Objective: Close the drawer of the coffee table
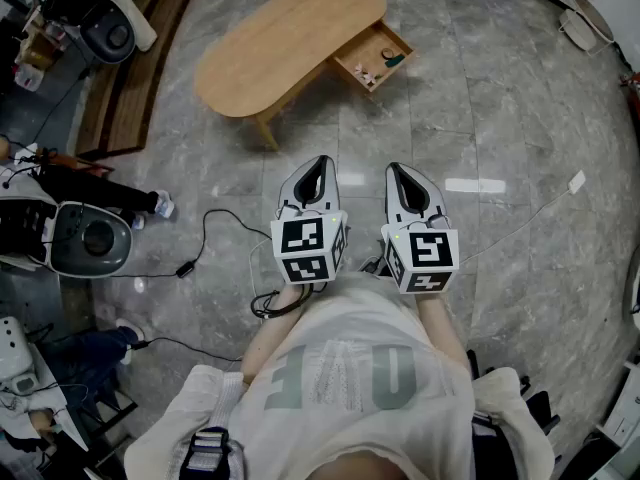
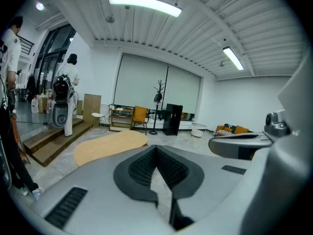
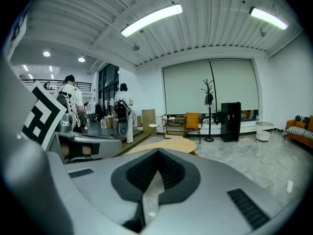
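The oval wooden coffee table stands on the marble floor ahead of me. Its drawer is pulled out on the right side, with a few small items inside. My left gripper and right gripper are held side by side near my body, well short of the table, both pointing toward it. Both have their jaws together with nothing between them. The left gripper view shows the shut left gripper with the tabletop beyond; the right gripper view shows the right gripper and the table edge.
A grey machine and a black cable lie on the floor at my left. Wooden steps run along the far left. People stand by another machine there. A chair and coat stand are behind the table.
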### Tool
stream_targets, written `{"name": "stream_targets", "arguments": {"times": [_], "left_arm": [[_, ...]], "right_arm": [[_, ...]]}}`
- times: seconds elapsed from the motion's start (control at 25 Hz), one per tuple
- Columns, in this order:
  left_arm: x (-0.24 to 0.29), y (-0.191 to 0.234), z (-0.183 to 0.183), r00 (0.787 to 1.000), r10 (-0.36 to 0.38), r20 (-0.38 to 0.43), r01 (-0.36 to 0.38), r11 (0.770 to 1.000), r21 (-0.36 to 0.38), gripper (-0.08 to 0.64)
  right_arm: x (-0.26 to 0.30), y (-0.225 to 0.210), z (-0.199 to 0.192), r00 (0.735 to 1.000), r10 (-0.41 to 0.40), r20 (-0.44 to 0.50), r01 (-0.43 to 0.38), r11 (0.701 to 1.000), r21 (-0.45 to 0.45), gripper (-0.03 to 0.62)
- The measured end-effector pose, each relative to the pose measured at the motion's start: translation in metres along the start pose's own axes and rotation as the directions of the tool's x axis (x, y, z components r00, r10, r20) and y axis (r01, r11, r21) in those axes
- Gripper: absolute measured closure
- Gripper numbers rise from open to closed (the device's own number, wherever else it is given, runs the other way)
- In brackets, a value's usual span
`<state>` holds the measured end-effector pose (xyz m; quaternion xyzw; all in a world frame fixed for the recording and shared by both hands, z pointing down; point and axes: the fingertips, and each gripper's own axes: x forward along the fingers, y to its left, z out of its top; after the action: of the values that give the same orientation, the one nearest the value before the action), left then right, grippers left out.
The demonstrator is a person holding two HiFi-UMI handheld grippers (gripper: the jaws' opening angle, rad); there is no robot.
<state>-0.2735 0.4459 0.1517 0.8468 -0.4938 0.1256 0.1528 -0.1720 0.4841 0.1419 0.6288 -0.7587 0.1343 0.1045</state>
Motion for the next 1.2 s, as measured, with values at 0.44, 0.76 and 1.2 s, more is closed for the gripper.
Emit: {"name": "stream_targets", "arguments": {"times": [0.44,0.76,1.2], "left_arm": [[0.004,-0.018,0.001,0.998,-0.057,0.005,0.058,0.997,-0.045,0.552],[0.010,-0.025,0.002,0.998,-0.065,0.008,0.065,0.998,-0.017,0.552],[0.057,-0.076,0.003,1.000,-0.025,0.007,0.025,0.999,-0.023,0.552]], "right_arm": [[-0.007,-0.013,-0.008,1.000,0.000,-0.017,0.000,1.000,0.006,0.586],[-0.009,-0.024,-0.009,1.000,-0.003,0.003,0.003,0.999,0.043,0.586],[-0.013,-0.098,-0.014,1.000,0.024,-0.018,-0.024,1.000,-0.007,0.586]]}}
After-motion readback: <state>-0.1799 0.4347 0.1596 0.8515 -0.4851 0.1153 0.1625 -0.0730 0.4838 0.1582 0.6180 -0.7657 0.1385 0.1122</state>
